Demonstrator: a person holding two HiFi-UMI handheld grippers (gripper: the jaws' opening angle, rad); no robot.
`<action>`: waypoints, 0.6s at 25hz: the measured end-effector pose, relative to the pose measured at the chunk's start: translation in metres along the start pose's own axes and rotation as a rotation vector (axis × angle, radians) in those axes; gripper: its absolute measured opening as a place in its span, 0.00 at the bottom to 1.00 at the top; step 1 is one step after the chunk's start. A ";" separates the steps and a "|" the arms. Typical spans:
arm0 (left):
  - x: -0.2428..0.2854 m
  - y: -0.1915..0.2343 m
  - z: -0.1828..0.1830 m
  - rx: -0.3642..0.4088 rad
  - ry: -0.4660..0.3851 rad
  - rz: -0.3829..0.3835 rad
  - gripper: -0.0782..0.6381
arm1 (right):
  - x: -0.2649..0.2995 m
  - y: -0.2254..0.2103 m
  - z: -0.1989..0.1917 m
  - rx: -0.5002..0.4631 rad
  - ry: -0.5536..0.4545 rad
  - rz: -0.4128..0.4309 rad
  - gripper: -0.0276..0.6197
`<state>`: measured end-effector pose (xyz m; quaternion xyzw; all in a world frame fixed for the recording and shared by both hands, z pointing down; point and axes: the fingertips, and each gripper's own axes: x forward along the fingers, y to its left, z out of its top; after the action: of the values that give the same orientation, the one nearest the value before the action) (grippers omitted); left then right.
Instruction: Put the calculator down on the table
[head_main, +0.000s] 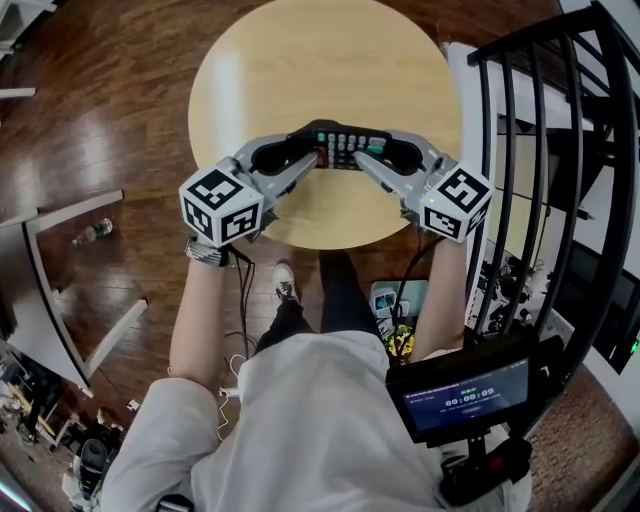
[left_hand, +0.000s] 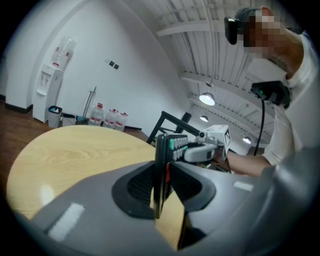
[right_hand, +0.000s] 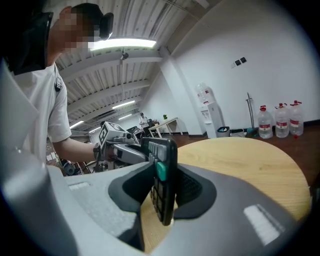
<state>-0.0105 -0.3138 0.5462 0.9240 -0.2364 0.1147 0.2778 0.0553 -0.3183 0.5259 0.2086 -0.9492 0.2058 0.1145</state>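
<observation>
Closest in the head view, the left forearm (head_main: 195, 320) and right forearm (head_main: 440, 300) reach forward side by side. Each carries a gripper that angles inward, so the two tips face each other. The left gripper (head_main: 312, 160) and right gripper (head_main: 365, 160) each take one short end of the calculator (head_main: 348, 147). It lies keys-up between them over the near part of the round wooden table (head_main: 300, 60). Only the gripper views show the grip. In the left gripper view the calculator stands edge-on, pinched between the two ribbed pads with its far end sticking out past them. In the right gripper view its green key and grey keys face one pad and its back lies against the other, so those jaws are closed on it too. No view shows whether its underside touches the tabletop. Beyond the table, only the left gripper view shows the water bottles (left_hand: 107, 117) and a water dispenser (left_hand: 50, 92) along the white wall.
</observation>
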 end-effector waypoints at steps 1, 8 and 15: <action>0.003 0.003 -0.003 -0.012 0.008 0.000 0.25 | 0.001 -0.003 -0.004 0.011 0.003 -0.004 0.20; 0.015 0.024 -0.011 -0.095 0.052 0.026 0.25 | 0.014 -0.024 -0.017 0.079 0.026 -0.021 0.21; 0.025 0.042 -0.022 -0.221 0.081 0.043 0.26 | 0.026 -0.040 -0.029 0.164 0.062 -0.020 0.21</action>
<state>-0.0118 -0.3416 0.5923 0.8772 -0.2557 0.1312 0.3847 0.0538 -0.3477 0.5737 0.2202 -0.9231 0.2881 0.1285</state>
